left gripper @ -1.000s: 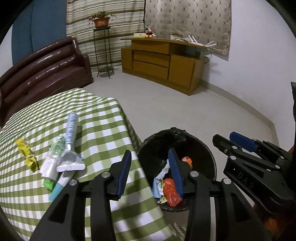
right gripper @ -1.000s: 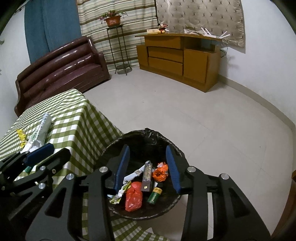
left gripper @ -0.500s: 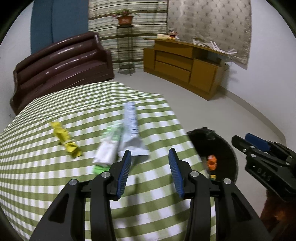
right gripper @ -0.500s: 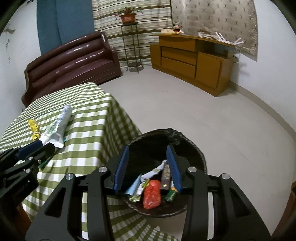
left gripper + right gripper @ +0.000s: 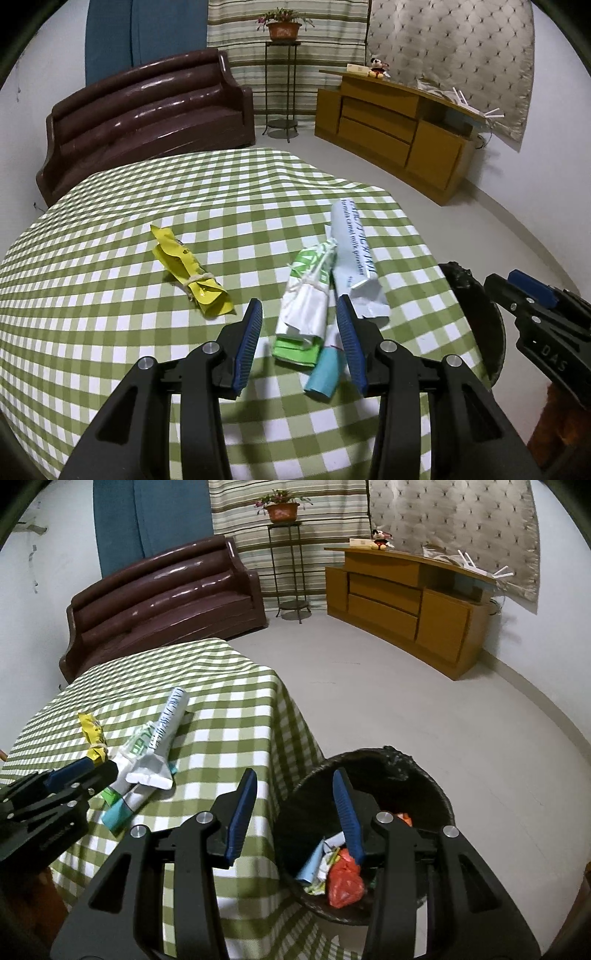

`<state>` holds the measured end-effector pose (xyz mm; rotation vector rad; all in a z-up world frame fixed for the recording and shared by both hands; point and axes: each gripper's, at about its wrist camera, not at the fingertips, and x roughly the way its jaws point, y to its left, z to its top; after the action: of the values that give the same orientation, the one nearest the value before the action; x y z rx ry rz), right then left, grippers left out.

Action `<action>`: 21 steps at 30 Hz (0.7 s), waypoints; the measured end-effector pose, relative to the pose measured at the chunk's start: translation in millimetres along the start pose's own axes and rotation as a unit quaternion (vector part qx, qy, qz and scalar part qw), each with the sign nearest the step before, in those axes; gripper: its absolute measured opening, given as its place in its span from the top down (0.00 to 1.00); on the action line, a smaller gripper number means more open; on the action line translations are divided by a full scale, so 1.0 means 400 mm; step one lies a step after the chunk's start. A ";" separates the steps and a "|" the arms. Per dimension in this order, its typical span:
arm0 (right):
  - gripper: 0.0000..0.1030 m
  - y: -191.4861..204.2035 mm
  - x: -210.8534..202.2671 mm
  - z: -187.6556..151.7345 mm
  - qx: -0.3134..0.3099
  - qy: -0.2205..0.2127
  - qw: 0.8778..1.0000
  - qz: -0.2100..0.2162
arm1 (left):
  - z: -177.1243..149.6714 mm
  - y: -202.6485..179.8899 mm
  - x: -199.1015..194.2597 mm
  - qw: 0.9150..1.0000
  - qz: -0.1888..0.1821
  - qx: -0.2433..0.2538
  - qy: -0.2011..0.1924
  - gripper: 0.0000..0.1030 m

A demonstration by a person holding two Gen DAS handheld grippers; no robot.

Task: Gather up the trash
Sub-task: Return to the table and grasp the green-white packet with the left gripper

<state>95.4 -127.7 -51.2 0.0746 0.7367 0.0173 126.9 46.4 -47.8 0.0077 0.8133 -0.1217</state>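
Trash is lying in two places: three pieces are sitting on the checked surface and more is resting in the black bin standing on the floor just beside the surface's edge. On the surface, a yellow wrapper tied with string is lying apart to the left, while a green-and-white packet, also tied, is lying against a long white sachet, both overlapping a teal tube that is poking out beneath them. The left gripper is hovering above the near end of this cluster with its jaws parted and nothing grasped; the green-and-white packet and the tube are showing between its blue pads without being pinched. The right gripper is hanging released over the bin's near rim and the surface's corner, holding nothing. Inside the bin, a red bag, a pale blue paper and an orange scrap are lying together. Farther off, a brown sofa is standing behind the surface, with a plant stand and a wooden cabinet along the wall.
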 end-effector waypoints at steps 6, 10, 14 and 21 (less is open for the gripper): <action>0.59 0.023 0.014 0.013 -0.005 0.003 1.000 0.006 | 0.021 0.020 0.032 1.000 -0.007 -0.001 0.016 0.59; 0.59 0.031 0.025 0.015 -0.006 0.006 1.000 0.007 | 0.029 0.022 0.048 1.000 -0.015 0.005 0.023 0.55; 0.59 0.038 0.032 0.017 -0.007 0.008 1.000 0.008 | 0.038 0.028 0.071 0.999 -0.018 0.005 0.032 0.53; 0.59 0.052 0.039 0.018 -0.012 0.010 1.000 0.012 | 0.040 0.028 0.092 0.998 -0.036 0.014 0.039 0.70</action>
<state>112.0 -107.0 -54.6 0.0600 0.7558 0.0489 164.8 52.9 -64.0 0.0095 0.8901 -0.2024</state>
